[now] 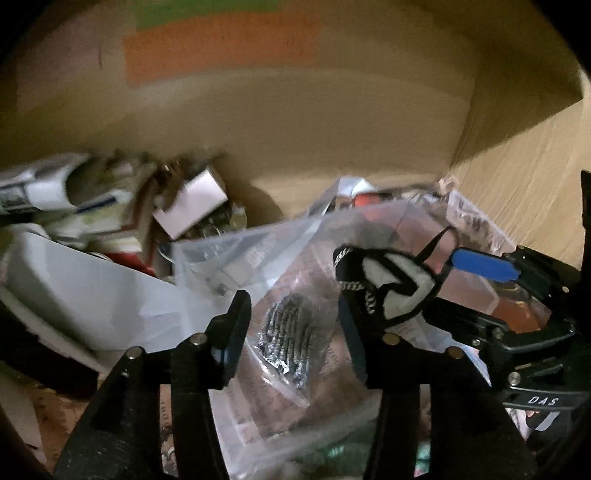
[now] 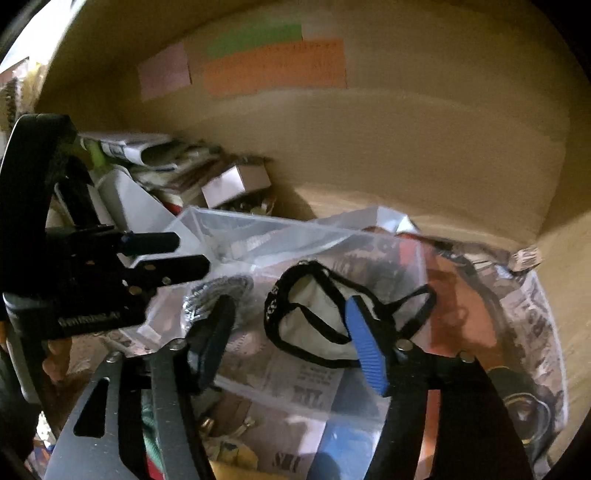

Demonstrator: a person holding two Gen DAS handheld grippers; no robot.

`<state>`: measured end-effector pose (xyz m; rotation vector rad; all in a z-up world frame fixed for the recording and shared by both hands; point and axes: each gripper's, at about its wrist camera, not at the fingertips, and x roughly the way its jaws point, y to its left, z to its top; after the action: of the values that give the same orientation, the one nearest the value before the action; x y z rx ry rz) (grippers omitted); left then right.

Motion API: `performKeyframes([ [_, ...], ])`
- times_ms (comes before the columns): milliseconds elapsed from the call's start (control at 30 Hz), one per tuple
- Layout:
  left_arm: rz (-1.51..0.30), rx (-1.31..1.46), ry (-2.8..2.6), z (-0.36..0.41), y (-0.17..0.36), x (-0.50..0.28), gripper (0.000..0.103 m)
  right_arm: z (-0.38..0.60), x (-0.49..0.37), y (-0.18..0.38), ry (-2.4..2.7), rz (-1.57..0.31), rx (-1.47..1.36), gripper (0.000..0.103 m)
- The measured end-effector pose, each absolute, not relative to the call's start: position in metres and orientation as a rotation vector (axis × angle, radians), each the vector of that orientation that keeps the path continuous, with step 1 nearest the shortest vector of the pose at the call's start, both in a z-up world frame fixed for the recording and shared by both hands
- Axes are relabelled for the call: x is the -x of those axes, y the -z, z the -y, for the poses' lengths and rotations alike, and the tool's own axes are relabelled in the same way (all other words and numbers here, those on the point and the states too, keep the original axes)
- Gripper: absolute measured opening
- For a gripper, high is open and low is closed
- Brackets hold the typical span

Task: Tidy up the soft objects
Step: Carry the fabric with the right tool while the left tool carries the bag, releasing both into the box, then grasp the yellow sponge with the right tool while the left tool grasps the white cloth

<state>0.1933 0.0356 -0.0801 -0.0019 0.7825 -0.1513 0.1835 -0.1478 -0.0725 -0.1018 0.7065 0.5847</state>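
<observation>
Inside a brown cardboard box [image 2: 406,155], walls rising behind and to the right, meeting at a shadowed corner on the right. On the back wall, flat coloured labels: an orange label [image 2: 275,66] below a green strip [image 2: 255,35], a pale pink label [image 2: 164,72] just to their left. Dim, warm light overall, deep shadow low along the walls; brighter daylight only at the upper left edge in the right wrist view. Blurred throughout, print on the labels unreadable.
</observation>
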Motion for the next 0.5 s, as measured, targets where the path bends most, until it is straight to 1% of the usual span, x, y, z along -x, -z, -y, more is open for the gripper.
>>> performKeyframes([
  [33,-0.761,0.005,0.153,-0.037,0.074,-0.187,0.056,0.149,-0.181,0.069,-0.585,-0.694,0.098,0.067],
  [100,-0.723,0.011,0.148,-0.041,0.064,-0.174,0.059,0.153,-0.17,0.061,-0.586,-0.662,0.093,0.068],
  [167,-0.694,0.007,0.141,-0.042,0.056,-0.161,0.059,0.16,-0.158,0.053,-0.589,-0.632,0.089,0.07],
  [300,-0.661,0.008,0.132,-0.046,0.048,-0.132,0.062,0.167,-0.139,0.044,-0.583,-0.583,0.098,0.077],
  [367,-0.654,0.009,0.125,-0.049,0.05,-0.121,0.072,0.169,-0.129,0.042,-0.586,-0.566,0.099,0.079],
  [400,-0.649,0.011,0.119,-0.05,0.051,-0.116,0.078,0.171,-0.124,0.043,-0.591,-0.561,0.097,0.079],
  [433,-0.643,0.012,0.112,-0.05,0.054,-0.11,0.082,0.172,-0.121,0.043,-0.593,-0.559,0.096,0.079],
  [500,-0.645,0.003,0.104,-0.051,0.059,-0.099,0.082,0.174,-0.113,0.047,-0.592,-0.563,0.09,0.08],
])
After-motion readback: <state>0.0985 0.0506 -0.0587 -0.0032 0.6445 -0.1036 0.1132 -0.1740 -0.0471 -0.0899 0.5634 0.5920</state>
